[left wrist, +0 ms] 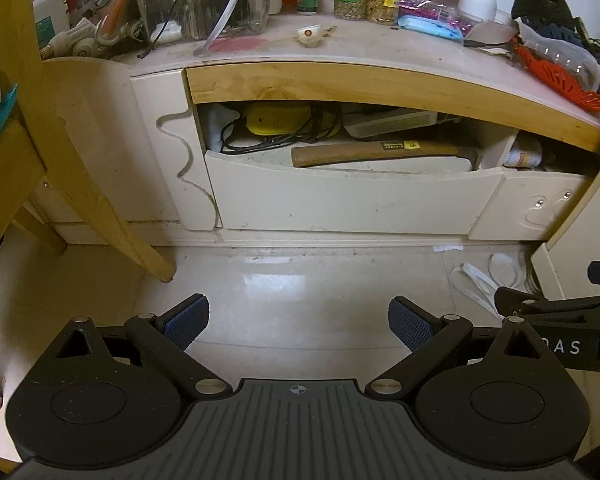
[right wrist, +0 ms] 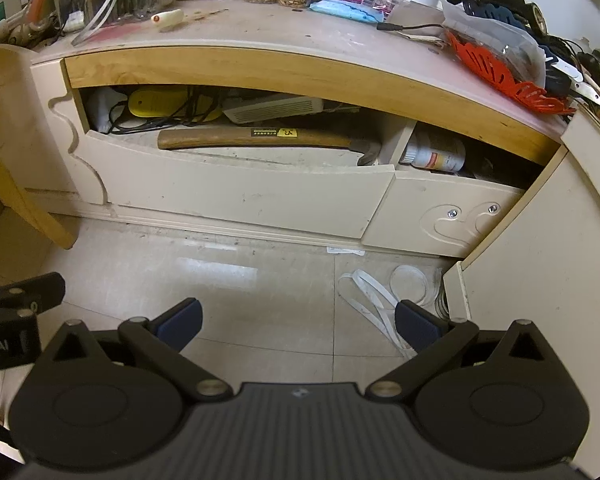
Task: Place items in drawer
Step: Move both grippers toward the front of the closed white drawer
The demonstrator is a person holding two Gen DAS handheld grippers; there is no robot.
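Both tongs hung spread apart and empty, left tongs point(left wrist: 298, 322) and right tongs point(right wrist: 297, 322), over the floor in front of the drawer point(right wrist: 235, 192). The drawer, under the cluttered counter point(right wrist: 300, 36), stood pulled open, cream-fronted and scuffed, already holding a yellow device point(right wrist: 155, 103), cables and a hammer point(right wrist: 259, 139). Likely risk: with so little free space, an added item could snag the cables or jam closing.

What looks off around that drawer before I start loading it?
The drawer front sits tilted, its top edge slanting instead of level. White strapping lies loose on the floor below. Both grippers are open and empty.
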